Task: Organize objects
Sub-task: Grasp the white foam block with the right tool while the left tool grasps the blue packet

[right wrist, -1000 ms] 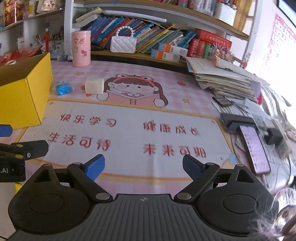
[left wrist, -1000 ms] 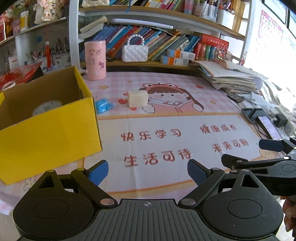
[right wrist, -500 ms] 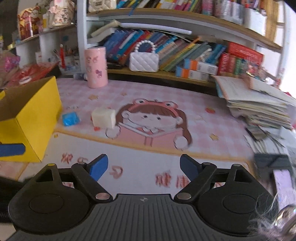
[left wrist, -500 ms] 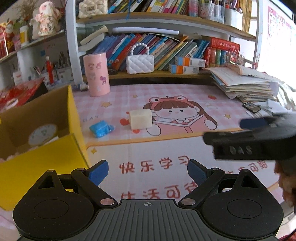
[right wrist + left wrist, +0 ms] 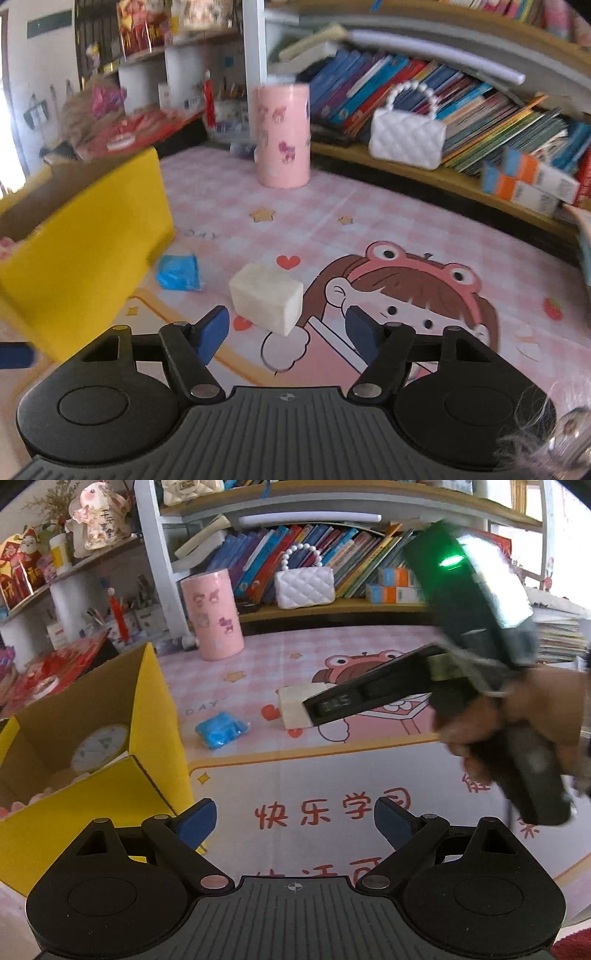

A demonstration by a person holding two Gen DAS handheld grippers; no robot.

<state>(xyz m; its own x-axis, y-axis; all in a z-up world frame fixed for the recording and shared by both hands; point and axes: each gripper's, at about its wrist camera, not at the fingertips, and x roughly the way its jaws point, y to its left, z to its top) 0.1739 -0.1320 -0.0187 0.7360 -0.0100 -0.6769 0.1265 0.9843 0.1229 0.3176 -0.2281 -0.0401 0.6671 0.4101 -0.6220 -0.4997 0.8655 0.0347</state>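
Between my right gripper's point(image 5: 288, 330) blue fingers point(image 5: 212, 334), at 12 o'clock in the right wrist view, lies the white block point(image 5: 266, 297). It rests flat on the tabletop point(image 5: 369, 236), just ahead of the fingertips and not yet touched. The jaws stand wide open and hold nothing; I judge this spacing is kept so the block can pass between them. The block's long axis runs from 10 o'clock to 4 o'clock, skewed against the closing line, so I expect a wrist turn is needed before closing.

At 10 o'clock from the block, just beside it, lies the blue packet point(image 5: 179, 273). At 9 o'clock stands the yellow box point(image 5: 88, 240), open at the top and near both items, presumably as the collection point. A round white item point(image 5: 99, 747) already lies inside.

My left gripper point(image 5: 294, 823) hangs back near the box corner, jaws wide open and empty.
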